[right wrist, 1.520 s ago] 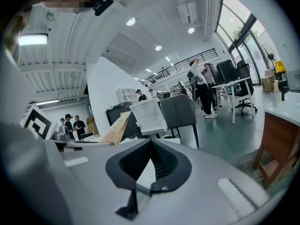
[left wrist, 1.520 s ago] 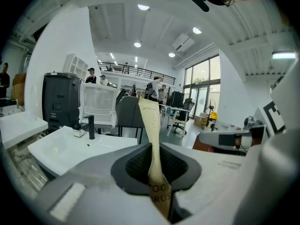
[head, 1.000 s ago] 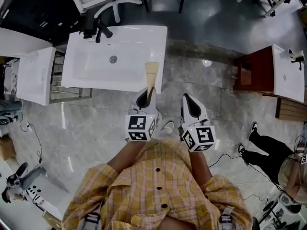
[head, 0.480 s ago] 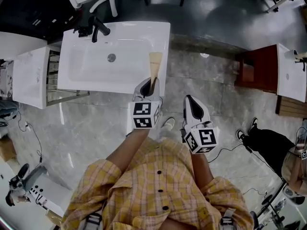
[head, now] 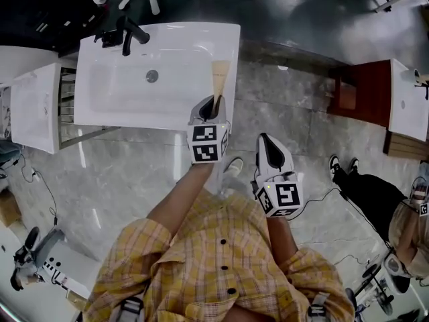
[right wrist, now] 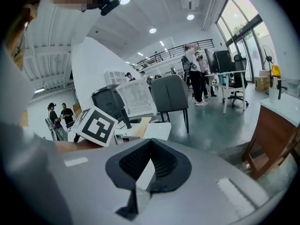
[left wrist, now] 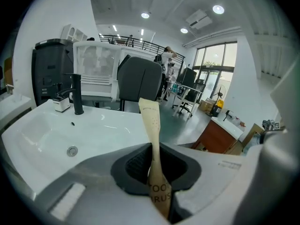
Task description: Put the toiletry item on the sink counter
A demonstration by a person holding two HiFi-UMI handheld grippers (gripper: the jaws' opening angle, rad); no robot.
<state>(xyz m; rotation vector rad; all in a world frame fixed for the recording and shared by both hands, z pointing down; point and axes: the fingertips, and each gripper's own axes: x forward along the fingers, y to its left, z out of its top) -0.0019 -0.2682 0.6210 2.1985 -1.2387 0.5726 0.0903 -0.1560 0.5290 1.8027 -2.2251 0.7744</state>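
A tan paper-wrapped toothbrush [head: 219, 76] sticks out forward from my left gripper [head: 213, 103], which is shut on its lower end. The packet's tip hangs above the right-hand rim of the white sink counter [head: 194, 40], near the counter's front edge. In the left gripper view the toothbrush [left wrist: 152, 123] stands upright between the pads of the left gripper [left wrist: 157, 150], with the basin [left wrist: 45, 134] and black faucet [left wrist: 76, 94] to its left. My right gripper [head: 267, 144] is lower right over the marble floor, shut and empty; the right gripper view shows the right gripper [right wrist: 149, 147] with nothing between its jaws.
A black faucet [head: 127, 35] stands at the sink's far left. A second white unit [head: 39, 106] flanks the sink on the left. A red-brown cabinet [head: 365, 94] stands at right, with a person in black [head: 375, 200] near it. Office chairs stand beyond the sink.
My left gripper has carried the toothbrush forward, from just off the counter's front edge to further over the sink's right rim. The right gripper has hardly moved.
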